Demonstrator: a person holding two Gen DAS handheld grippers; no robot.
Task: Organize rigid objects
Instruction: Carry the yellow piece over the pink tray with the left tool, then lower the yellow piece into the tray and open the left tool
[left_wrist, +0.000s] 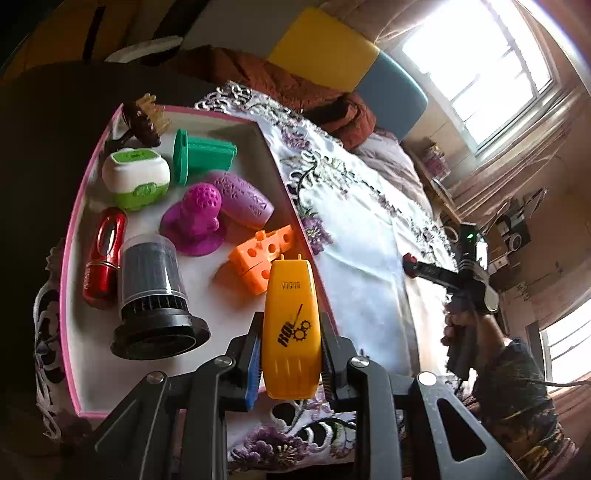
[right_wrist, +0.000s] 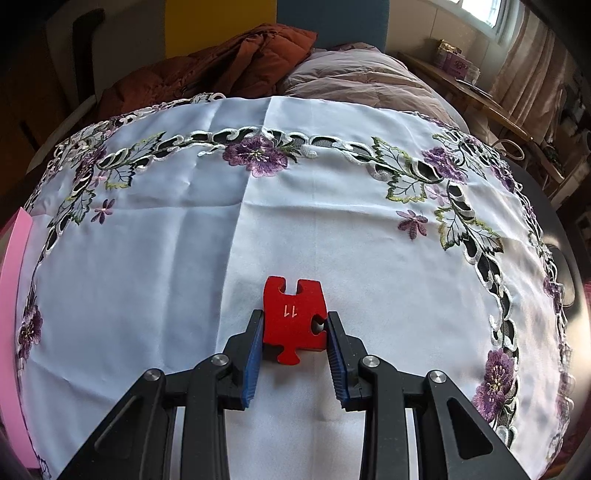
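White embroidered tablecloth (right_wrist: 332, 229) carries a pink-rimmed tray (left_wrist: 68, 258) already crowded with plastic items. Over the tray's near edge, the left gripper (left_wrist: 290, 332) clamps a yellow plastic case (left_wrist: 291, 328), seemingly mid-placement; next comes lowering into a free gap and releasing. The right gripper (right_wrist: 295, 325) pinches a red puzzle piece (right_wrist: 293, 317) above bare cloth.

The yellow case (left_wrist: 290, 328) is showing black letters "HOL" beside 2 gear signs, at 6 o'clock in the left wrist view. The red puzzle piece (right_wrist: 293, 319) is showing "11", upside down, at 6 o'clock in the right wrist view.
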